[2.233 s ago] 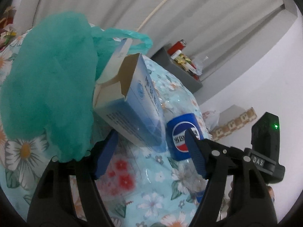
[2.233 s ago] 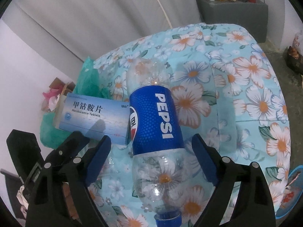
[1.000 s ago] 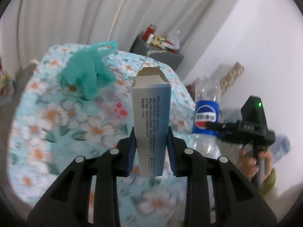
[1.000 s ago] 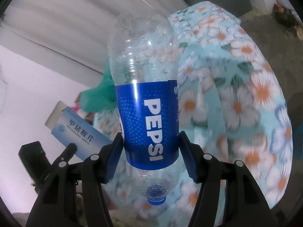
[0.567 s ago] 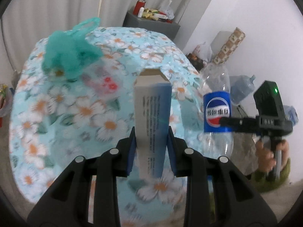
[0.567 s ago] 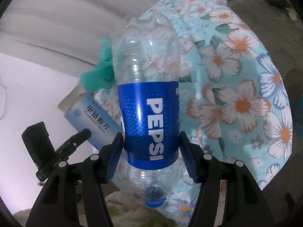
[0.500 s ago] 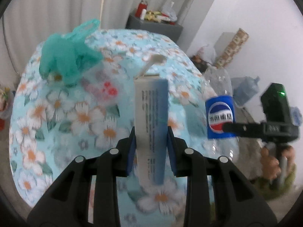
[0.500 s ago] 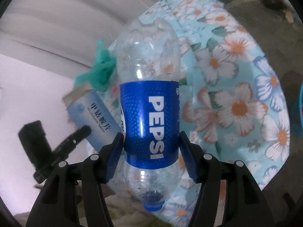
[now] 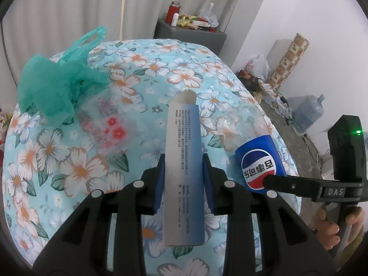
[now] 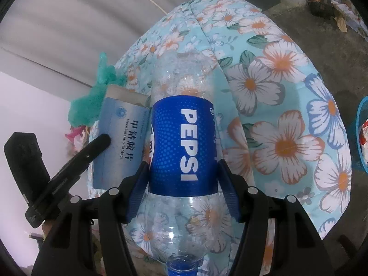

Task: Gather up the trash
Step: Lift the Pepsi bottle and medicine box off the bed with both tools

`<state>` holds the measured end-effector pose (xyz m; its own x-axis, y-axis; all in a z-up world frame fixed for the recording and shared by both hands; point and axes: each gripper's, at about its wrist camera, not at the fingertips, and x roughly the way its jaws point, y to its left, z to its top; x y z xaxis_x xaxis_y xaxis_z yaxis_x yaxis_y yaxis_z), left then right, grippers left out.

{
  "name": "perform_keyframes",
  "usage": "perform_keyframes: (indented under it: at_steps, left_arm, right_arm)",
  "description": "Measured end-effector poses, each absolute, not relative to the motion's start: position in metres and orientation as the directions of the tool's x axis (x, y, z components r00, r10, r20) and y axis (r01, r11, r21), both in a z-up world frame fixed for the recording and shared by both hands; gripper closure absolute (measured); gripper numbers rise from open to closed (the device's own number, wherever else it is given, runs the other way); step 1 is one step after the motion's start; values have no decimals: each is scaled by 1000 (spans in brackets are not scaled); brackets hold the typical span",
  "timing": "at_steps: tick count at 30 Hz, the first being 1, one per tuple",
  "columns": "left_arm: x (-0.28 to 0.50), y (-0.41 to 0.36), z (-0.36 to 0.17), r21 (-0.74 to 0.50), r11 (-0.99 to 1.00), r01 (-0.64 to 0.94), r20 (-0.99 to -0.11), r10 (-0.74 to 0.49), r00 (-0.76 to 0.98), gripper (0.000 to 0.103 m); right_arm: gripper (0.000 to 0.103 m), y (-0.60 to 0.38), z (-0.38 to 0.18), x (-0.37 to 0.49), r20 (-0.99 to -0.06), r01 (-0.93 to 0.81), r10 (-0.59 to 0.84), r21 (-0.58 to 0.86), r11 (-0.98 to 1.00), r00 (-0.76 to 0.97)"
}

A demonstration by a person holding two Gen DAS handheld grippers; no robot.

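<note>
Left wrist view shows your left gripper [image 9: 184, 181] clamped on the tablet box [image 9: 185, 172], pads on its narrow sides so the opened flap end points away from you, above the floral bed [image 9: 161, 69]. Beside it, toward the bed's right edge, your right gripper [image 10: 182, 184] grips the empty Pepsi bottle [image 10: 184, 147] across its blue label, the firmest band, cap end toward the camera. Both pieces hang clear of the floral bed, lifted for carrying off. On the bed's far left the green plastic bag [image 9: 53, 87] lies crumpled, with a clear printed wrapper [image 9: 103, 122] just beside it, both uncollected.
</note>
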<state>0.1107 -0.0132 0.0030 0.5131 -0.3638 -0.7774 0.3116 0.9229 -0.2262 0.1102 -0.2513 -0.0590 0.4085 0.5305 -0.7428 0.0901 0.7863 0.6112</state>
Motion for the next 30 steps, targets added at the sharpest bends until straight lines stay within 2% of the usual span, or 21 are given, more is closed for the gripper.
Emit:
perform_keyframes:
  at_steps: [8, 17, 21, 30]
  left_arm:
    - [116, -25, -3, -187, 932, 312, -781, -334, 527, 75]
    - [111, -34, -3, -122, 936, 329, -777, -297, 556, 75]
    - [108, -39, -2, -90, 936, 340, -773, -281, 569, 75]
    - [102, -45, 2, -39, 931, 364, -756, -266, 598, 75]
  right_arm:
    - [39, -249, -60, 105, -747, 91, 535, 611, 786, 396]
    - [40, -242, -60, 106, -750, 74, 528, 600, 796, 399]
    - [44, -243, -60, 105, -738, 73, 542, 616, 784, 402]
    - [45, -251, -57, 100, -707, 76, 574, 655, 752, 414]
